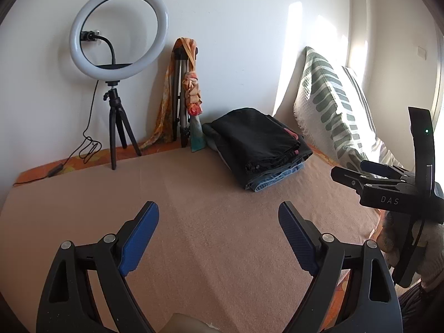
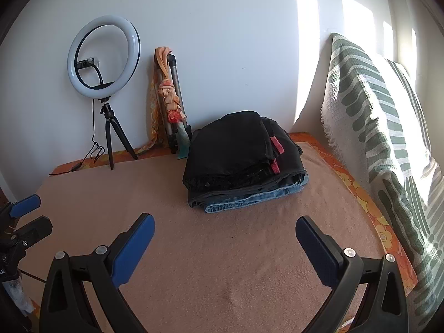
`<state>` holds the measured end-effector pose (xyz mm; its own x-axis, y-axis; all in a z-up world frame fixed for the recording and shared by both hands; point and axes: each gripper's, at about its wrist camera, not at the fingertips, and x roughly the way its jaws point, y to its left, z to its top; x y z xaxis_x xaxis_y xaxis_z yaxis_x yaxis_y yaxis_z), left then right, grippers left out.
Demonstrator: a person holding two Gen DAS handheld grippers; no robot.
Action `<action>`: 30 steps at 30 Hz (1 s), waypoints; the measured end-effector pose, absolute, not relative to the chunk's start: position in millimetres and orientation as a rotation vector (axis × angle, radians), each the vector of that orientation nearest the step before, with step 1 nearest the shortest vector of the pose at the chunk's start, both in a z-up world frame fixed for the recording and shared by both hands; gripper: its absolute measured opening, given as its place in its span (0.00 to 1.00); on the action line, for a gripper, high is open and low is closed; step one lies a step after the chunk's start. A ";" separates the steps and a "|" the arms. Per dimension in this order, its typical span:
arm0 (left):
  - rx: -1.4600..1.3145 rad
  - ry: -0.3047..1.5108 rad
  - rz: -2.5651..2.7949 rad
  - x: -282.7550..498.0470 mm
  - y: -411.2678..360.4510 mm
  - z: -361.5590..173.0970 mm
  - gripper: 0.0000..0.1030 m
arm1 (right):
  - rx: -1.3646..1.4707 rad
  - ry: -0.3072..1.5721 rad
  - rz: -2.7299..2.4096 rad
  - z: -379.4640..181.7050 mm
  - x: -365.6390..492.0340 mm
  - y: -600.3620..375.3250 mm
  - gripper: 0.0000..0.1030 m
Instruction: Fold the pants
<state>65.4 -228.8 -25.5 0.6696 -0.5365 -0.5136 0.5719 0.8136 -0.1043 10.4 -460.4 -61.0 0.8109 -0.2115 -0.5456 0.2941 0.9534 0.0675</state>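
A stack of folded pants (image 1: 260,147) lies at the far right of the tan blanket (image 1: 211,230): black pairs on top, blue jeans at the bottom. It also shows in the right wrist view (image 2: 241,161). My left gripper (image 1: 219,216) is open and empty, low over the blanket, well short of the stack. My right gripper (image 2: 224,227) is open and empty, closer to the stack's front edge. The right gripper also shows at the right edge of the left wrist view (image 1: 369,174). The left gripper shows at the left edge of the right wrist view (image 2: 30,213).
A ring light on a small tripod (image 1: 116,55) stands at the back left with its cable. A folded tripod draped with an orange scarf (image 1: 186,91) leans on the wall. A green patterned pillow (image 2: 383,138) stands along the right side. The blanket (image 2: 222,263) covers an orange flowered sheet.
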 end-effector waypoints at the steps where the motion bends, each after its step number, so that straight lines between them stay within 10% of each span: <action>1: 0.069 0.562 -0.629 65.7 -228.3 -26.0 0.85 | 0.148 0.561 -0.272 -61.8 9.7 -459.2 1.00; 30: 0.087 0.575 -0.607 57.0 -224.9 -31.1 1.00 | 0.124 0.514 -0.293 -56.2 3.8 -451.7 1.00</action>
